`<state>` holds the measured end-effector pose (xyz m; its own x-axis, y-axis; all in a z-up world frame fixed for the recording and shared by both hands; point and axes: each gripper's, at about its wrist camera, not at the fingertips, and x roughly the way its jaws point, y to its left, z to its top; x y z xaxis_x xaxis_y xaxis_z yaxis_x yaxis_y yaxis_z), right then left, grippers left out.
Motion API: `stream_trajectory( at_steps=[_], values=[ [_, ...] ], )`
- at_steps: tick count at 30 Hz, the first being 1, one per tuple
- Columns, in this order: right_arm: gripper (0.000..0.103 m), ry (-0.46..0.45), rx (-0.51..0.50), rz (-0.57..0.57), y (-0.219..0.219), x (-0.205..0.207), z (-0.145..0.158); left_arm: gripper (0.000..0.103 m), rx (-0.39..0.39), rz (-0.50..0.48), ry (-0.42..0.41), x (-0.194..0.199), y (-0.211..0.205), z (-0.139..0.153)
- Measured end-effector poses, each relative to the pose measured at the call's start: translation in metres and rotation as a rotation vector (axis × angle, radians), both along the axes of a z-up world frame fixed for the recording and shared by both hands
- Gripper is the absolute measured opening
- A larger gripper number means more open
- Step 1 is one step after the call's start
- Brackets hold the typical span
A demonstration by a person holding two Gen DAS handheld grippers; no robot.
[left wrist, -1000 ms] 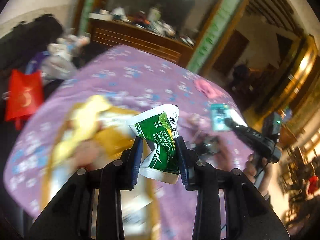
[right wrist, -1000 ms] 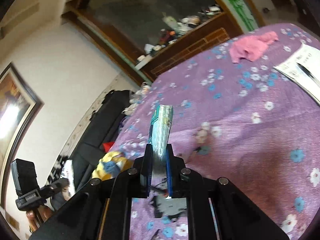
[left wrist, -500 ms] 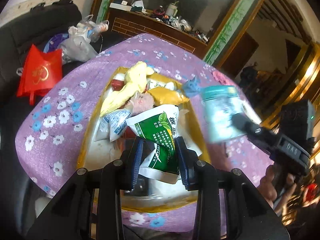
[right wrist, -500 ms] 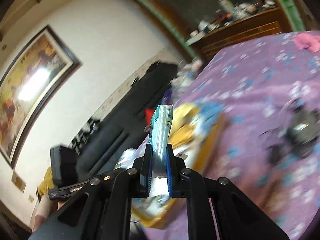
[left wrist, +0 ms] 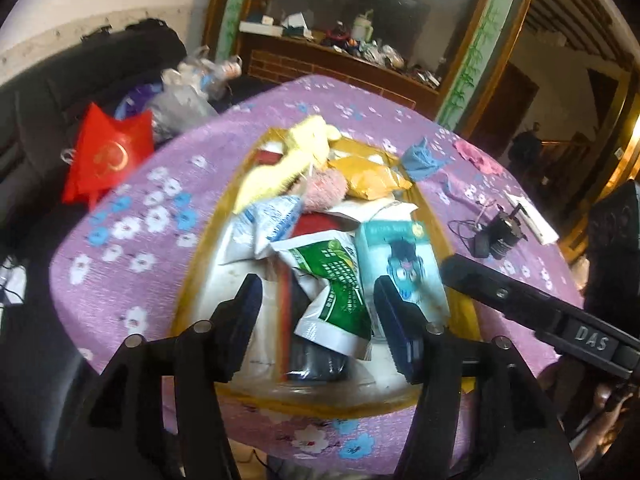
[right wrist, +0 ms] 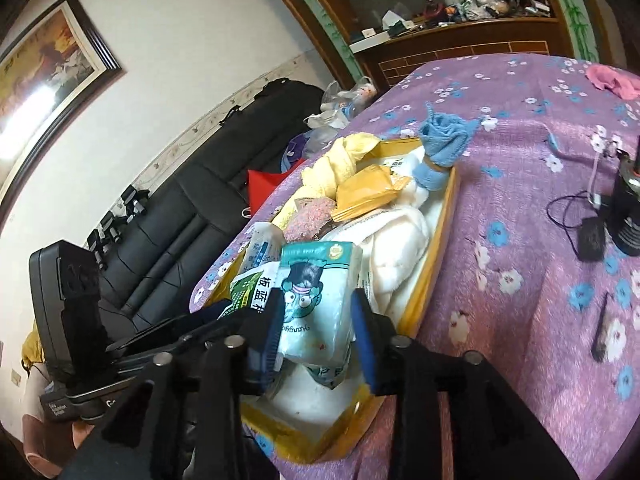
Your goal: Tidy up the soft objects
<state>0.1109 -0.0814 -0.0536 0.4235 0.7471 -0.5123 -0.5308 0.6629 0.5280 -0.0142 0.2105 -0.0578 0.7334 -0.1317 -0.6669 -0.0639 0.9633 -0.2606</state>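
Note:
A yellow-rimmed tray (left wrist: 432, 402) (right wrist: 442, 224) on the purple flowered table holds soft packets, a yellow towel (left wrist: 288, 160) and a pink fluffy item (left wrist: 324, 186). My left gripper (left wrist: 318, 316) is open above the tray; the green-and-white pouch (left wrist: 334, 292) lies loose between its fingers. My right gripper (right wrist: 316, 340) is open around the teal tissue pack (right wrist: 314, 308), which rests in the tray and also shows in the left wrist view (left wrist: 400, 264). A blue cloth (right wrist: 442, 146) hangs over the tray's far rim.
A pink cloth (right wrist: 612, 80) lies far right on the table. A black device with a cable (right wrist: 624, 216) sits to the right of the tray. A black sofa (right wrist: 180, 208) with a red bag (left wrist: 106, 156) stands left. A cluttered wooden shelf is behind.
Both grippers have opened over the tray. The green pouch and the teal tissue pack were let go and now lie in the tray. The right gripper swung in beside the left.

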Motion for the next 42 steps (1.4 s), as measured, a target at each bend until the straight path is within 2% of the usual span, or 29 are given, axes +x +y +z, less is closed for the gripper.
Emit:
stream_trajectory(
  at_steps=[4, 7, 10, 12, 15, 17, 19, 23, 26, 31, 42],
  values=[
    [0.043, 0.002, 0.019, -0.017, -0.005, -0.011, 0.004, 0.064, 0.083, 0.060, -0.013, -0.011, -0.001, 0.005],
    [0.052, -0.031, -0.020, -0.039, -0.004, -0.026, 0.009, 0.064, 0.161, 0.087, -0.018, -0.019, -0.003, 0.009],
    [0.059, -0.092, -0.075, -0.075, -0.002, -0.040, 0.016, 0.064, 0.160, 0.120, -0.021, -0.028, 0.001, 0.011],
    [0.068, -0.130, -0.094, -0.102, -0.001, -0.047, 0.020, 0.064, 0.148, 0.130, -0.024, -0.034, 0.003, 0.011],
    [0.072, -0.147, -0.103, -0.105, 0.004, -0.052, 0.022, 0.064, 0.165, 0.175, -0.022, -0.038, 0.007, 0.011],
    [0.072, -0.143, -0.120, -0.098, 0.007, -0.052, 0.021, 0.064, 0.152, 0.180, -0.009, -0.040, 0.010, 0.011],
    [0.072, -0.141, -0.130, -0.087, 0.011, -0.052, 0.020, 0.064, 0.132, 0.143, -0.001, -0.040, 0.011, 0.011],
    [0.072, -0.096, -0.125, -0.079, 0.012, -0.052, 0.017, 0.064, 0.197, 0.152, 0.007, -0.043, 0.006, 0.012],
    [0.072, -0.072, -0.138, -0.078, 0.014, -0.052, 0.015, 0.064, 0.191, 0.152, 0.006, -0.045, 0.006, 0.013],
    [0.072, -0.110, -0.195, -0.104, 0.020, -0.059, 0.018, 0.064, 0.181, 0.158, 0.026, -0.044, 0.009, 0.011],
    [0.072, -0.120, -0.214, -0.099, 0.027, -0.063, 0.022, 0.064, 0.196, 0.167, 0.030, -0.046, 0.008, 0.011]
  ],
)
